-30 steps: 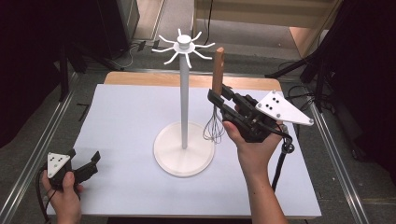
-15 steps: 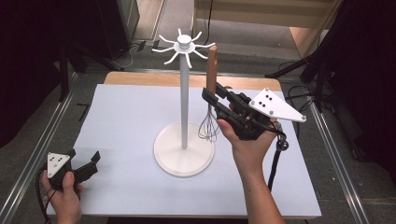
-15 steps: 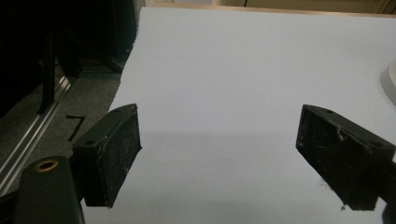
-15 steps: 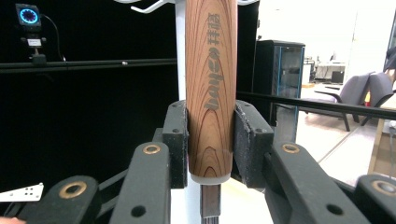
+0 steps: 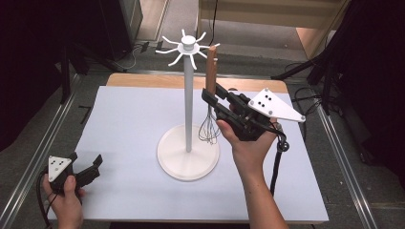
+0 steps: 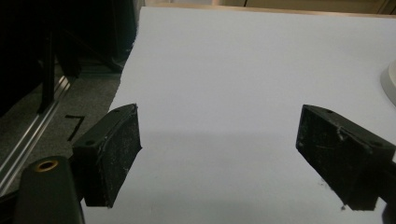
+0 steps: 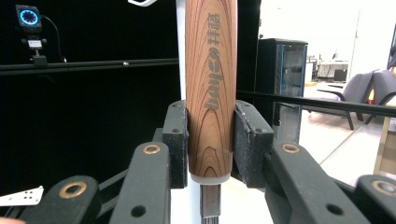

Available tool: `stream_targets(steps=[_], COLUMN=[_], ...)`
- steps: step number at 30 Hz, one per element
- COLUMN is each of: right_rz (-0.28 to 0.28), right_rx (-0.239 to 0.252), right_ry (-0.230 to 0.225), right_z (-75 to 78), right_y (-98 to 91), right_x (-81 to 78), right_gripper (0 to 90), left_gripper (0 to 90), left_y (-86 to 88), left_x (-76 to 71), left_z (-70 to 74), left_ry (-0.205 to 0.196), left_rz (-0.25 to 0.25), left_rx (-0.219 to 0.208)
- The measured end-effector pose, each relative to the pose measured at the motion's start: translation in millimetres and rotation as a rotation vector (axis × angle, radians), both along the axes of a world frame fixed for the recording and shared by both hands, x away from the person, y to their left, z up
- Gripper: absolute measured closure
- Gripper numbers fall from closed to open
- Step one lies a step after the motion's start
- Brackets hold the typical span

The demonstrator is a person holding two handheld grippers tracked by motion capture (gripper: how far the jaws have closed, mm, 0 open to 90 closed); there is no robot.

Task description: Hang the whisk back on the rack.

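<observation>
right hand-held gripper (image 5: 213, 98): clamped on the whisk's wooden handle, pads (image 7: 176, 140) pressed on either side, low on the handle, just above the metal neck
whisk (image 5: 210, 78): held upright, handle up, wire head down; just right of the rack's pole, clear of the bench
whisk top: handle end reached level with the rack's hooks, right beside the hook that pointed toward it; couldn't tell if they touched
whisk wires: hung above the right edge of the rack's round base
rack (image 5: 188, 102): white pole on a round base, ring of hooks at the top; stood mid-bench
left hand-held gripper (image 5: 88, 168): jaws apart, nothing between them; sat low at the bench's near-left corner, well away from the rack
bench (image 5: 129, 109): white top, bare around the rack's base
</observation>
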State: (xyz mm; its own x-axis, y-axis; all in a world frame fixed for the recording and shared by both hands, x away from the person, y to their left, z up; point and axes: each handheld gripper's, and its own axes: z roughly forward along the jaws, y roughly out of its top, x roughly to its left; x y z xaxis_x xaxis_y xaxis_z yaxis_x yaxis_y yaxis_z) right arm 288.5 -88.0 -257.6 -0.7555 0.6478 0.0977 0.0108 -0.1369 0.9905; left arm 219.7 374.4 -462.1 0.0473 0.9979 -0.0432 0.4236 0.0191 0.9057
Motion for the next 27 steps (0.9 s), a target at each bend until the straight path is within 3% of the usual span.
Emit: stream_targets(steps=[27], right_rz=[0.001], right_rx=[0.010], right_ry=[-0.018], right_z=[-13.5], right_y=[6.4], right_x=[4.9], right_gripper=[70.3], left_gripper=[14.7], left_y=[0.1], left_x=[0.0], left_z=[0.0], left_ry=[0.000], left_rz=[-0.001], left_rx=[-0.001])
